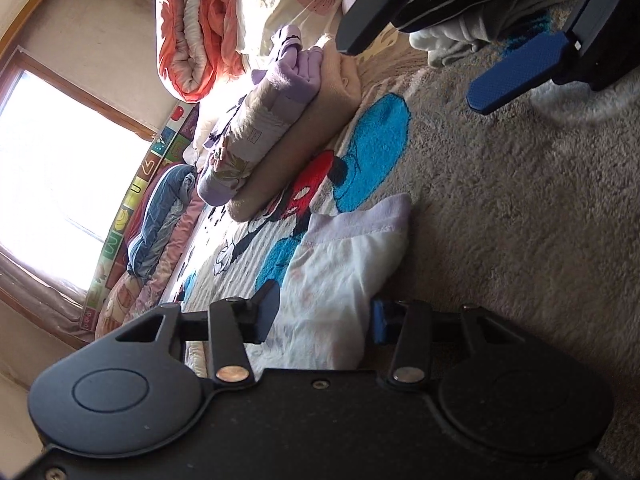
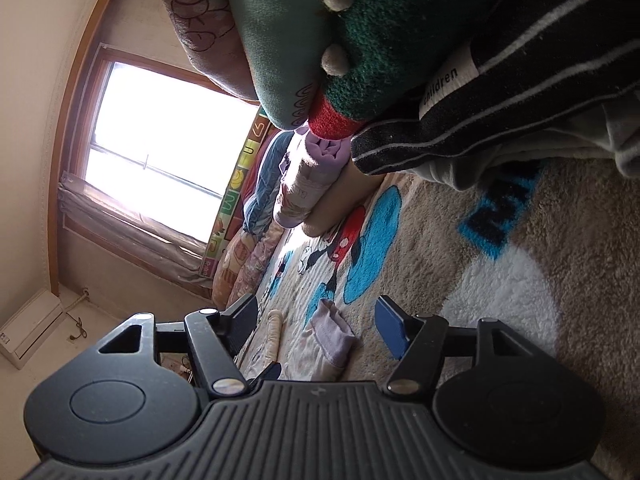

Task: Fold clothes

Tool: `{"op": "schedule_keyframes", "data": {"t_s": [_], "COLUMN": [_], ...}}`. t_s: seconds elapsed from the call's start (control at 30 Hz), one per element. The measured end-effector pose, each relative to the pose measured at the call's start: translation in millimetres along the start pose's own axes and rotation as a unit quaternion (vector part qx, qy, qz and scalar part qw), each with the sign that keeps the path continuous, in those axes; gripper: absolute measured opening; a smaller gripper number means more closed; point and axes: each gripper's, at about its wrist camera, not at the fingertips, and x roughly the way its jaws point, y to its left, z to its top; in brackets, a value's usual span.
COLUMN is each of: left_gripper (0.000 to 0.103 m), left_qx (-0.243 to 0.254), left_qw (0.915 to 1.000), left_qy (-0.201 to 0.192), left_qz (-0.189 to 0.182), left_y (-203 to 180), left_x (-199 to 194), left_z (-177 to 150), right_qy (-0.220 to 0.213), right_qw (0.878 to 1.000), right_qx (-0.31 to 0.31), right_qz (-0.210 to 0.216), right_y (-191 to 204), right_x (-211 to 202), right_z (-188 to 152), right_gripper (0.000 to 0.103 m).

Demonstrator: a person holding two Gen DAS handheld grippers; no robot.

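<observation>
A folded white garment with lilac trim (image 1: 344, 264) lies on the cartoon-print rug (image 1: 500, 220), between the fingers of my left gripper (image 1: 324, 316), whose jaws stand open around it. The same garment shows small in the right wrist view (image 2: 328, 340), ahead of my right gripper (image 2: 316, 320), which is open and empty. My right gripper also shows in the left wrist view (image 1: 424, 64) at the top right, open above the rug. A black striped garment (image 2: 520, 68) lies in a heap beyond it.
A stack of folded clothes (image 1: 276, 128), lilac on beige, stands on the rug. A rolled orange quilt (image 1: 196, 28) and blue bedding (image 1: 160, 216) lie by the window (image 1: 52, 184). A green plush garment (image 2: 320, 40) tops the heap at right.
</observation>
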Motion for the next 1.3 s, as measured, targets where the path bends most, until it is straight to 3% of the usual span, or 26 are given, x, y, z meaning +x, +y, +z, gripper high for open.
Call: {"op": "schedule_keyframes", "data": {"t_s": [0.13, 0.2, 0.3, 0.4, 0.53, 0.57, 0.7, 0.73, 0.93, 1.07, 1.13, 1.23, 1.3], "left_gripper": [0.012, 0.011, 0.011, 0.011, 0.010, 0.010, 0.010, 0.010, 0.010, 0.010, 0.010, 0.010, 0.010], "left_qx": [-0.021, -0.079, -0.174, -0.267, -0.363, -0.391, -0.471, -0.483, -0.535, -0.564, -0.575, -0.592, -0.605], "left_qw": [0.9997, 0.9962, 0.9821, 0.9568, 0.9162, 0.9023, 0.8564, 0.8495, 0.8227, 0.8060, 0.7990, 0.7873, 0.7784], "left_qy": [0.003, 0.005, 0.002, -0.009, -0.024, -0.031, -0.052, -0.056, -0.072, -0.081, -0.085, -0.090, -0.092], "left_qz": [-0.012, -0.036, -0.073, -0.115, -0.168, -0.180, -0.206, -0.204, -0.179, -0.162, -0.156, -0.146, -0.140], "left_y": [10, 31, 73, 123, 183, 200, 250, 261, 301, 320, 326, 334, 338], "left_x": [4, 1, -4, -11, -18, -20, -28, -31, -50, -57, -59, -62, -62], "left_z": [4, 3, -1, -13, -36, -46, -85, -93, -144, -179, -194, -220, -238], "right_qy": [-0.010, -0.020, -0.043, -0.049, -0.002, 0.019, 0.083, 0.097, 0.175, 0.189, 0.187, 0.181, 0.171], "right_qw": [1.000, 0.999, 0.998, 0.998, 0.996, 0.992, 0.963, 0.954, 0.887, 0.846, 0.841, 0.847, 0.838], "right_qx": [0.017, 0.025, 0.039, 0.034, -0.079, -0.113, -0.258, -0.285, -0.427, -0.496, -0.505, -0.497, -0.515], "right_qz": [0.010, 0.015, 0.026, 0.032, 0.041, 0.044, 0.010, 0.004, -0.021, -0.044, -0.054, -0.052, -0.058], "right_y": [-5, -6, -7, -1, 41, 54, 102, 111, 152, 170, 175, 181, 185], "right_x": [-3, -6, -12, -10, 9, 16, 50, 58, 107, 119, 121, 123, 127], "right_z": [1, 0, -3, -10, -33, -43, -97, -111, -205, -247, -253, -256, -261], "right_gripper": [0.065, 0.065, 0.067, 0.067, 0.068, 0.068, 0.071, 0.071, 0.071, 0.070, 0.070, 0.070, 0.067]}}
